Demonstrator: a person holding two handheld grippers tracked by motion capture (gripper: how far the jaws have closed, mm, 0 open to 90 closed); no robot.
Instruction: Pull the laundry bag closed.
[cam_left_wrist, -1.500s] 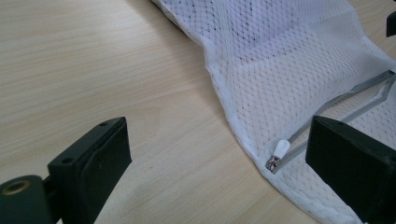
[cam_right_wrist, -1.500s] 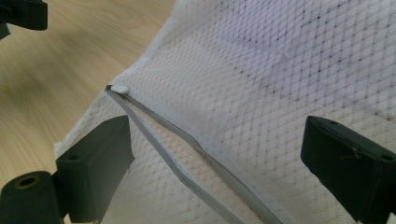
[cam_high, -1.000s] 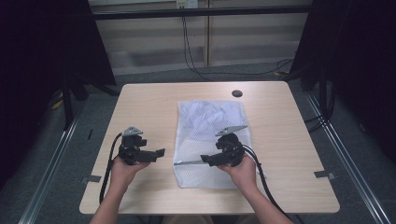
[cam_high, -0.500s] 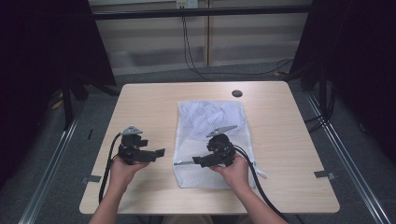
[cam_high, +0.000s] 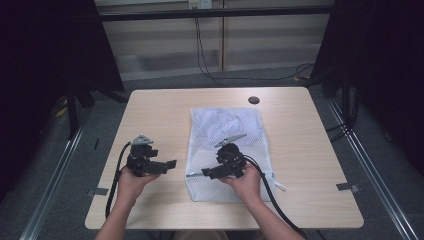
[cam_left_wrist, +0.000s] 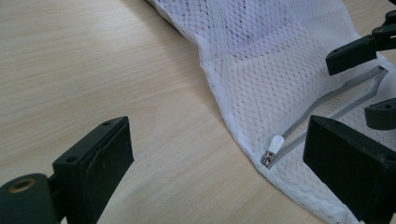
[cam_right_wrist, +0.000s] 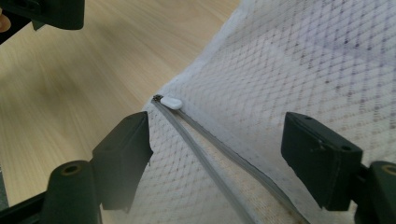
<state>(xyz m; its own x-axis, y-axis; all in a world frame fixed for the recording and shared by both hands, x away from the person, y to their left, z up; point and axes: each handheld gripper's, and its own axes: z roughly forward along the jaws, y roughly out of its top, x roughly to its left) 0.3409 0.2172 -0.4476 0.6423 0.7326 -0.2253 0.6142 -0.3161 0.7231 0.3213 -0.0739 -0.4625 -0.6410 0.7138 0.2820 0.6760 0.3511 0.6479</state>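
White mesh bag (cam_high: 230, 135) flat on wood surface (cam_high: 160, 115), centre, slightly toward 3 o'clock. Grey zipper (cam_right_wrist: 210, 158) runs along near edge, white pull (cam_right_wrist: 172, 102) at its 9 o'clock end. Right tongs (cam_high: 207, 173) over zipper, open, jaws just been closing, nothing pinched. Left tongs (cam_high: 167, 165) open, clear of bag.

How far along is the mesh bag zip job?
Done: the white mesh laundry bag lies flat on the light wooden table, its grey zipper open, with the small white zipper pull at the edge nearest the left gripper.

In hand: the right gripper hangs over the zipper, jaws apart but just been closing, nothing pinched. The left gripper waits open beside the bag.

Left: grabbing the pull and running it along.
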